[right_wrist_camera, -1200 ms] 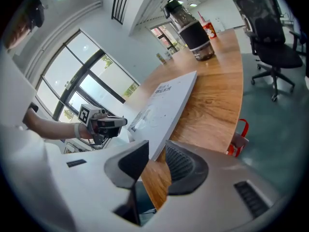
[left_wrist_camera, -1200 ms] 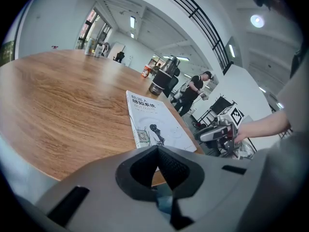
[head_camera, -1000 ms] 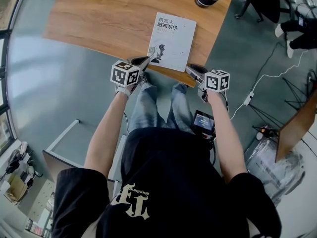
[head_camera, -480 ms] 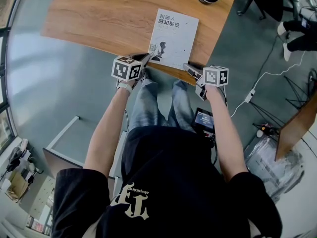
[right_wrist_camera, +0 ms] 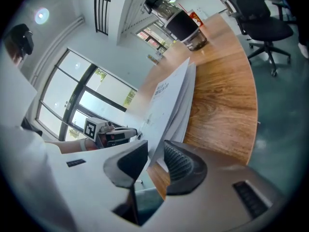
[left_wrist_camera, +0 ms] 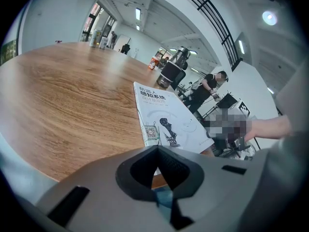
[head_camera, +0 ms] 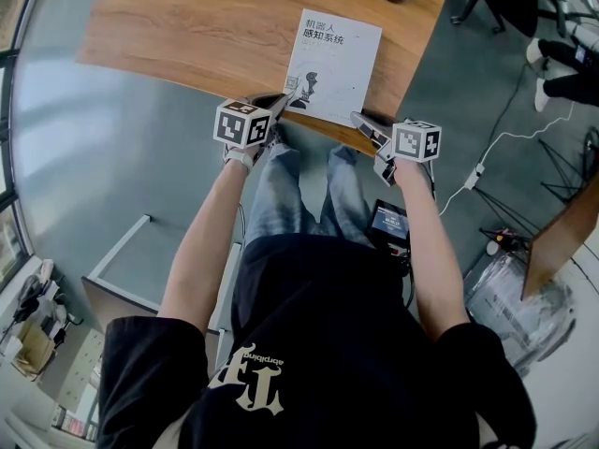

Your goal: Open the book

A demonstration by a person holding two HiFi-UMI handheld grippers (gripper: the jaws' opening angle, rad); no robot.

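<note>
Right claw (right_wrist_camera: 154, 154): jaws spread, and they have just been opening. The near corner of the book's cover (right_wrist_camera: 166, 98) stands between the pads, apparently unpinched. Left claw (left_wrist_camera: 157, 151): pressed together, empty, with its tips at the book's 7 o'clock corner.

Bench (head_camera: 187, 26): wooden, its near edge lying just beneath both claws.

Book (head_camera: 339, 59): flat on the bench at the near edge, 12 o'clock from the person. The cover appears slightly raised at the 5 o'clock corner.

Risk, as judged: with the pads slack, the cover may slip free and drop shut. If the right claw lifts while the left claw does not bear down, the whole book could be dragged off the edge.
</note>
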